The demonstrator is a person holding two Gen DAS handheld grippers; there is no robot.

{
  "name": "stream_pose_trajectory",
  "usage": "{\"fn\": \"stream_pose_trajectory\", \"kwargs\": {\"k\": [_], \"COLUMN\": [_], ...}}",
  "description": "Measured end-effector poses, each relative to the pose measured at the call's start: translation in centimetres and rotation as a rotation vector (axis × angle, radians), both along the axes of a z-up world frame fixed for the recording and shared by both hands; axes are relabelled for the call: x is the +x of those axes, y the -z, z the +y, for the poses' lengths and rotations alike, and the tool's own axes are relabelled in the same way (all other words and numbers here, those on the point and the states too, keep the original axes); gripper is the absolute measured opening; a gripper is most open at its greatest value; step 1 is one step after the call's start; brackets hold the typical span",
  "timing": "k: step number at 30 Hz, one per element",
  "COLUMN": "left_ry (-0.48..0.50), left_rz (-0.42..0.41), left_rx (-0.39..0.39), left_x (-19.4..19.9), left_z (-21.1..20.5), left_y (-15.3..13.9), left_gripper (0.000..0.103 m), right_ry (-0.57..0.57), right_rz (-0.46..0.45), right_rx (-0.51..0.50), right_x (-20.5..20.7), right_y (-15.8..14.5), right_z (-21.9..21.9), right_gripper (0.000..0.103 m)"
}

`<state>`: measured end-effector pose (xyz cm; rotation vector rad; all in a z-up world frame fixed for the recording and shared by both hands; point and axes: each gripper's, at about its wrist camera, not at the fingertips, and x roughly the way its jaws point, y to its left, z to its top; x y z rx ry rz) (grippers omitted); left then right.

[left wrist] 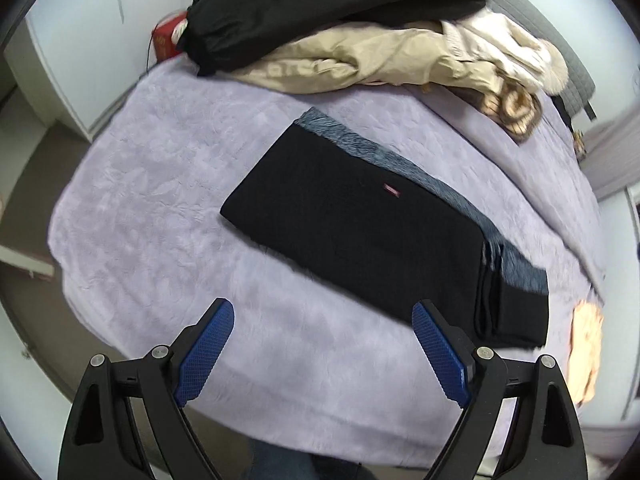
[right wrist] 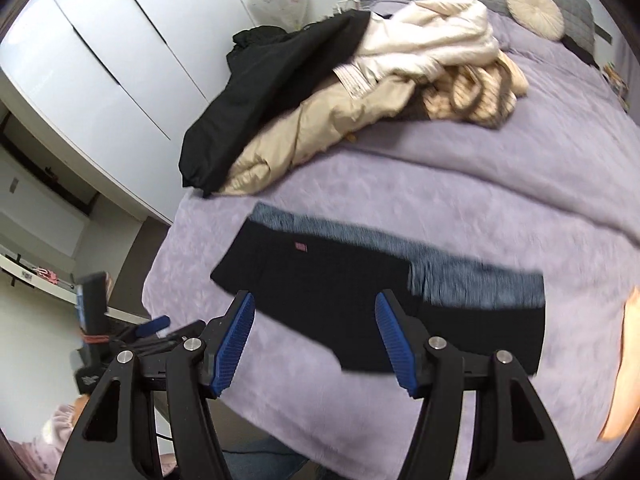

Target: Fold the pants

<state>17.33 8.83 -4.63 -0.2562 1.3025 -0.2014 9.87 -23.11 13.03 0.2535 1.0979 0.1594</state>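
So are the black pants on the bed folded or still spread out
Folded. The black pants lie on the purple blanket as a compact layered rectangle, fleecy grey lining showing along one edge, stacked edges at one end.

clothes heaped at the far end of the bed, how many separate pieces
4: a black jacket leftmost, a tan padded coat under it, a cream fluffy garment on top, a brown striped knit rightmost. More may be hidden.

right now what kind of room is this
Most likely a bedroom: folded black pants lie on a bed with a lilac blanket, a grey padded headboard behind, and white wardrobe doors alongside.
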Motion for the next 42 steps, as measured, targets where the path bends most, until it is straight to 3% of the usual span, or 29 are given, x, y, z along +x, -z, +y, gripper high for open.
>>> {"fn": "stream_pose_trajectory", "kwargs": {"k": [4,7,12,18,21,24,28,32,35,37,39,42], "left_ry": [-0.086,-0.119,-0.134,-0.199,-0.256,-0.285,-0.300,-0.251,-0.152,-0.044,0.057,0.115], "left_rz": [0.084,0.121,0.173,0.120,0.099,0.125,0.126,0.080,-0.021,-0.119,-0.199,-0.248], "left_rx": [-0.070,-0.088,-0.183,-0.360,-0.396,-0.407,-0.310,-0.111,0.026,0.157,0.289,0.367], "left_x": [2.7,4.2,5.3,5.6,5.7,6.0,6.5,6.2,5.5,4.9,4.2,3.5], "left_z": [1.2,1.7,1.8,2.1,1.8,1.0,-0.3,-1.6,-3.3,-5.5,-7.5,-8.8], "left_y": [4.5,8.1,12.6,13.0,12.8,14.6,14.5,13.0,11.2,9.9,9.4,9.2], "left_gripper": [0.092,0.092,0.092,0.092,0.092,0.092,0.091,0.059,0.045,0.044,0.044,0.044], "right_ry": [-0.045,-0.062,-0.066,-0.096,-0.139,-0.187,-0.189,-0.157,-0.202,-0.227,-0.267,-0.353], "right_rz": [0.007,0.069,0.205,0.300,0.279,0.202,0.144,0.151,0.173,0.211,0.313,0.473], "right_rx": [-0.099,-0.118,-0.064,0.018,0.047,0.084,0.196,0.435,0.341,0.257,0.155,0.125], "right_x": [5.5,8.4,10.0,9.9,10.7,11.8,13.2,14.1,15.4,17.0,19.0,21.1], "right_y": [-0.2,2.3,9.2,14.9,15.1,13.2,10.3,6.9,5.2,5.5,7.2,11.6], "right_z": [1.3,1.8,2.1,2.2,2.5,2.5,1.7,0.5,2.0,3.8,6.6,11.7], "right_gripper": [0.070,0.070,0.070,0.070,0.070,0.070,0.070,0.070,0.070,0.071,0.072,0.072]}}
